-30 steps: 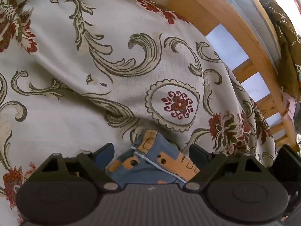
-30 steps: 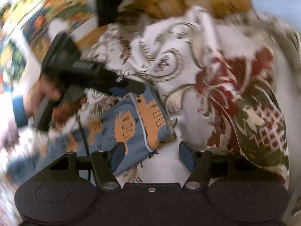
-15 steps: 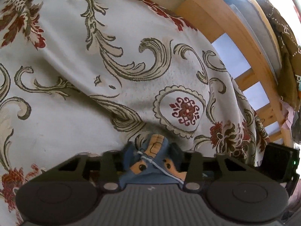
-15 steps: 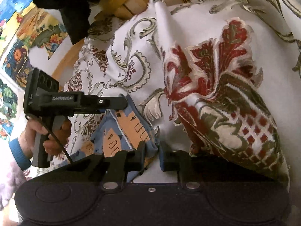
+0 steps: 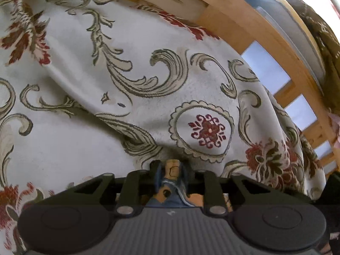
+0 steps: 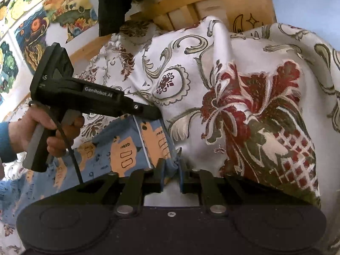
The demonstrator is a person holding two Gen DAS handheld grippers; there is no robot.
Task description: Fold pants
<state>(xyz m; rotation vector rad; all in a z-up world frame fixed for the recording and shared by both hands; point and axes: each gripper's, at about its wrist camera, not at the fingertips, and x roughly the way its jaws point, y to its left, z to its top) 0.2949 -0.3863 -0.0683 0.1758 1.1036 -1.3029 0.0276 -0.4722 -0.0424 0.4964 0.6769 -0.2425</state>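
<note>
Both claws clamp pants (image 6: 119,155) on bedspread (image 5: 148,68).

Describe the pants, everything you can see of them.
The pants are soft blue cloth printed with orange shapes bearing black markings, with a pale seam line down one panel. They lie rumpled on the floral bedspread, stretching toward the lower left of the right wrist view. The left hand-held gripper is shut on one bunched corner, the right hand-held gripper on another, and the edge between them is raised.
</note>
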